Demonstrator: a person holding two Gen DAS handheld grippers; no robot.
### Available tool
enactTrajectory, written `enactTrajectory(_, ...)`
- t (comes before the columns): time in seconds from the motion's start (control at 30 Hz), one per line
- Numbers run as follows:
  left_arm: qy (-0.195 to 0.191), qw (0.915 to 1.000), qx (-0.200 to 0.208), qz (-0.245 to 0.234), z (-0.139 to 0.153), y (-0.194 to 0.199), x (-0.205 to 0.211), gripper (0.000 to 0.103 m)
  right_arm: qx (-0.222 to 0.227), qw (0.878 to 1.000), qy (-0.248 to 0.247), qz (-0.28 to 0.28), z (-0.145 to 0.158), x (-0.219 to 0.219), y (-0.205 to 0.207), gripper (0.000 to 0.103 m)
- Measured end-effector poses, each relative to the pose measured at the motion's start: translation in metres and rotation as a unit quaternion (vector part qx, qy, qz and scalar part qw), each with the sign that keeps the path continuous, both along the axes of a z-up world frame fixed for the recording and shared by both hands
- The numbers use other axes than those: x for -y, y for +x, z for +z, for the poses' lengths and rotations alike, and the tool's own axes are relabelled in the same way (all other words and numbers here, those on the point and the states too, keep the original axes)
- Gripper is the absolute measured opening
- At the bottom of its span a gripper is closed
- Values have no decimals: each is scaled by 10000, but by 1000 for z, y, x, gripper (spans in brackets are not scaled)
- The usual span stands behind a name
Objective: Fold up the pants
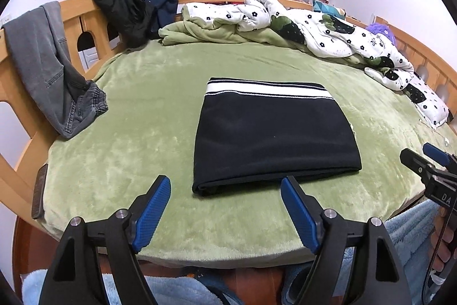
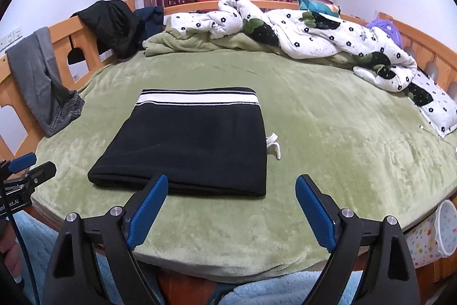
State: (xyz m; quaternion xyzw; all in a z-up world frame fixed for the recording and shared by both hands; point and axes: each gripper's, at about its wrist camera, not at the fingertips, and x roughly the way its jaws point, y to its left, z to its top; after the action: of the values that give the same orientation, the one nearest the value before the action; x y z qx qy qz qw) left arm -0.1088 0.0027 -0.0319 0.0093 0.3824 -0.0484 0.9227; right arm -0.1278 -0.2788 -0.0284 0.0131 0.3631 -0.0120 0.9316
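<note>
The black pants (image 1: 274,133) lie folded into a flat rectangle on the green bedspread (image 1: 137,133), with a white and black striped band along the far edge. In the right wrist view the same folded pants (image 2: 188,145) lie left of centre, and a white drawstring end (image 2: 273,146) pokes out at their right side. My left gripper (image 1: 225,182) hovers open just in front of the near fold, nothing between its blue pads. Equally open and empty, my right gripper (image 2: 231,180) hangs above the pants' near right corner. Each gripper shows at the edge of the other's view.
A crumpled white flowered quilt (image 1: 328,27) and green blanket lie along the far side. Grey jeans (image 1: 48,67) and a black jacket (image 1: 125,10) hang over the wooden bed rail (image 1: 77,7) on the left. A star-patterned bin (image 2: 428,233) stands at the bed's right corner. A person's pale blue sleeves show below.
</note>
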Motion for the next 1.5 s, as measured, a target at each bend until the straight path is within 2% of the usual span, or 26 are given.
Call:
enactTrajectory(0.33, -98, 9999, 19, 90, 2, -8, -8, 79, -61, 9999, 124, 41, -1, -1, -10, 91)
enactTrajectory(1.5, -304, 9995, 45, -95, 1, -18, 0, 79, -24, 9999, 137, -51, 1, 1, -13, 91)
